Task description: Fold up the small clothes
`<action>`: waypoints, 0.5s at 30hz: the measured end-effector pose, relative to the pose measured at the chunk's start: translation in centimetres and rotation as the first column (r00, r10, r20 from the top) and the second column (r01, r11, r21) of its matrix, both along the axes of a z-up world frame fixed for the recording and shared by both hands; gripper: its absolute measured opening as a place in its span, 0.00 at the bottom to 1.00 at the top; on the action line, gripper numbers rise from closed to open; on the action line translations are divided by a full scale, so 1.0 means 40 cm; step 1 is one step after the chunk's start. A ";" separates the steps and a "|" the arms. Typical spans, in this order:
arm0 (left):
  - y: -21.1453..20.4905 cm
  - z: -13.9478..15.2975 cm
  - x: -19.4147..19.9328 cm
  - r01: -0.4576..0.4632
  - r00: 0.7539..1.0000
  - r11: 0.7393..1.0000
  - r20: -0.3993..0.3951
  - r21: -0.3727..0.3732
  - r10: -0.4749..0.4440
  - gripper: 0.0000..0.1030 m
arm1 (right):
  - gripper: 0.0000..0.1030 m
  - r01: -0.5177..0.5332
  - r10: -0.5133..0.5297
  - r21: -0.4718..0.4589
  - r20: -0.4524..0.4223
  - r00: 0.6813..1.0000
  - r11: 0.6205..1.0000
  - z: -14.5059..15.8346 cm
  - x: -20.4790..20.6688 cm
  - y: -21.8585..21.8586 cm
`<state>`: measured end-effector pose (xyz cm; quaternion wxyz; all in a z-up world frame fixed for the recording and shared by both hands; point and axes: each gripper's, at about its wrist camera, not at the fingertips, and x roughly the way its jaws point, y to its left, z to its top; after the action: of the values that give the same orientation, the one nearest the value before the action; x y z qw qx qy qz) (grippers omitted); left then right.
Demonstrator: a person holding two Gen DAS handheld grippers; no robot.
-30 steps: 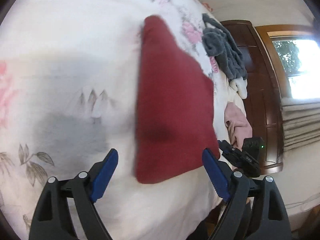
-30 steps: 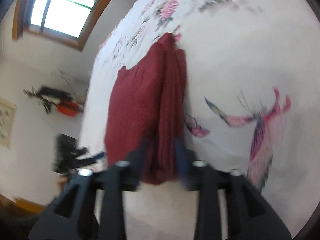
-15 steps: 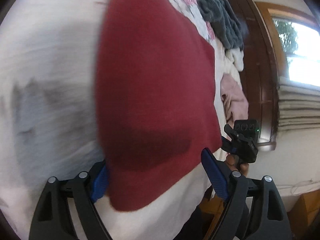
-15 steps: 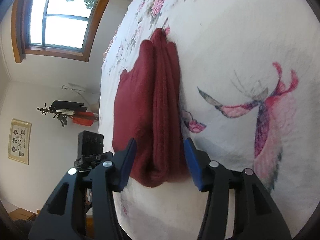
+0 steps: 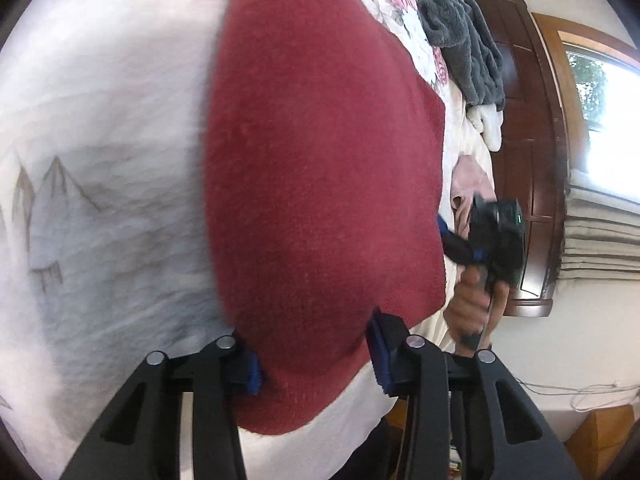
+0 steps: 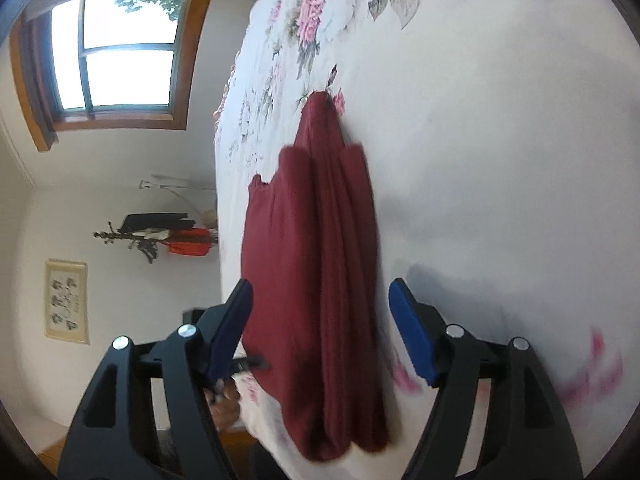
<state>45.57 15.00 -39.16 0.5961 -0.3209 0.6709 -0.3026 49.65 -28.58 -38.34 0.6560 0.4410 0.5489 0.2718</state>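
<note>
Right now your dark red garment [image 5: 320,184] lies folded on the bed, near its edge; from the right wrist view [image 6: 320,280] you can see it stacked in several long layers with rounded folds at the near end. Its knit surface looks fuzzy and plain.

Under it, the bedspread [image 5: 100,120] is white with pink flowers, grey leaves and a faint mountain sketch. Farther along the bed sit a grey fluffy cloth [image 5: 464,44] and a pink cloth [image 5: 472,176]. Beyond them you have a dark wooden cabinet [image 5: 520,160] and a bright window [image 6: 120,48]; a coat stand [image 6: 160,236] and a framed picture [image 6: 66,300] are by the white wall.

Your left gripper [image 5: 316,360] has its blue pads on either side of the garment's near edge, pressed against the fabric. Your right gripper [image 6: 320,332] is spread wide, straddling the folded end without visibly touching it. Your right hand [image 5: 472,304] shows beside the bed.
</note>
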 end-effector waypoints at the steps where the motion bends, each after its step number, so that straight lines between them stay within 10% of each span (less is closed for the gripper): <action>1: -0.002 0.002 0.001 0.002 1.000 1.000 0.000 0.001 -0.002 0.40 | 0.68 -0.004 0.004 -0.002 -0.007 1.000 1.000 -0.005 0.026 0.007; 15: 0.008 -0.011 0.001 0.003 1.000 1.000 -0.006 -0.026 -0.003 0.40 | 0.67 -0.123 0.119 -0.107 -0.041 0.992 0.987 -0.030 0.170 0.086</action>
<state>45.61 15.32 -39.59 0.5895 -0.3285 0.6691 -0.3114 56.44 -25.12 -39.55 0.6520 0.3749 0.5999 0.2728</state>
